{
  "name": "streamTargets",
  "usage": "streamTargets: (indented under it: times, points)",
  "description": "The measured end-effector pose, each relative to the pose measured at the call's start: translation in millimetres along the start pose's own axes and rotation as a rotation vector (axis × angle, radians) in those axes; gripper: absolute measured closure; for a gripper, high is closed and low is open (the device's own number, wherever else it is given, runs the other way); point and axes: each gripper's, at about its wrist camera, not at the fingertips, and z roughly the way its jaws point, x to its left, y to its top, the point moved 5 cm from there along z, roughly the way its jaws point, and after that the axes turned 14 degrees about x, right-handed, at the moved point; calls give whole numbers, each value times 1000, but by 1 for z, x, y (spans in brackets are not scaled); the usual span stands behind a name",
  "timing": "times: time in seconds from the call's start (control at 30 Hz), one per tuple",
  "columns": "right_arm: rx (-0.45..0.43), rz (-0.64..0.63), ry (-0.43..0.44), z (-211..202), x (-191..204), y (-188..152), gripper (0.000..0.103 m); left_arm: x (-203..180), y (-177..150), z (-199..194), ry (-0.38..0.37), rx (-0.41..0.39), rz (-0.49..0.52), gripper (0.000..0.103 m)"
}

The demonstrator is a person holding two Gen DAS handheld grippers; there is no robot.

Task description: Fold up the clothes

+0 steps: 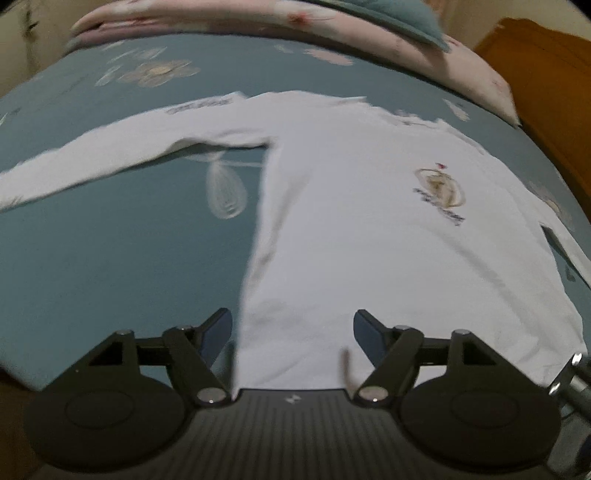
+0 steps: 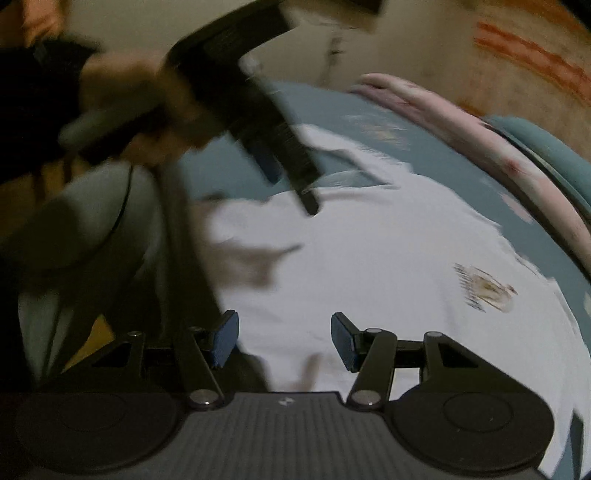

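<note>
White long-sleeved shirt (image 1: 351, 221) lies flat, front side up, on a bed covered by a teal sheet (image 1: 110, 258) with a pale leaf and flower print. One sleeve (image 1: 110, 155) stretches out to the left in the left wrist view, clear of the body panel; a small emblem (image 1: 441, 188) with dark lettering sits on the chest. The hem edge lies nearest the cameras. Left tool (image 1: 291, 332) hovers over the hem corner with its jaws apart and nothing between the blue pads; the cloth under it is not pinched. Right tool (image 2: 284, 339) likewise stands open above the lower part of the shirt, pads clear of the fabric. In the right wrist view, the left tool (image 2: 291, 184) appears from the side, blurred, held by a hand (image 2: 147, 107) with a dark sleeve (image 2: 33, 103) above it, over the far edge of the shirt. A pink floral quilt (image 1: 258, 22) and a teal pillow (image 1: 406, 18) lie along the head of the bed, well apart from the shirt. An orange-brown wooden panel (image 1: 546, 74) stands at the right.
</note>
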Motion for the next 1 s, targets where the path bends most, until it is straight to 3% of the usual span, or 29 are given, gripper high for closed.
streamTargets:
  times: [0.13, 0.43, 0.5, 0.7, 1.0]
  points:
    - [45, -63, -13, 18, 14, 12, 43, 17, -12, 11, -51, 52, -45, 34]
    - [31, -2, -13, 9, 13, 19, 42, 23, -32, 8, -217, 84, -54, 38]
    - [20, 24, -7, 4, 14, 15, 42, 28, -36, 7, -259, 83, -86, 62]
    - [-19, 96, -20, -10, 11, 9, 41, 39, -41, 6, -264, 83, -115, 100]
    - [-29, 170, -44, -18, -3, 0, 39, 38, -34, -28, -188, 40, -41, 102]
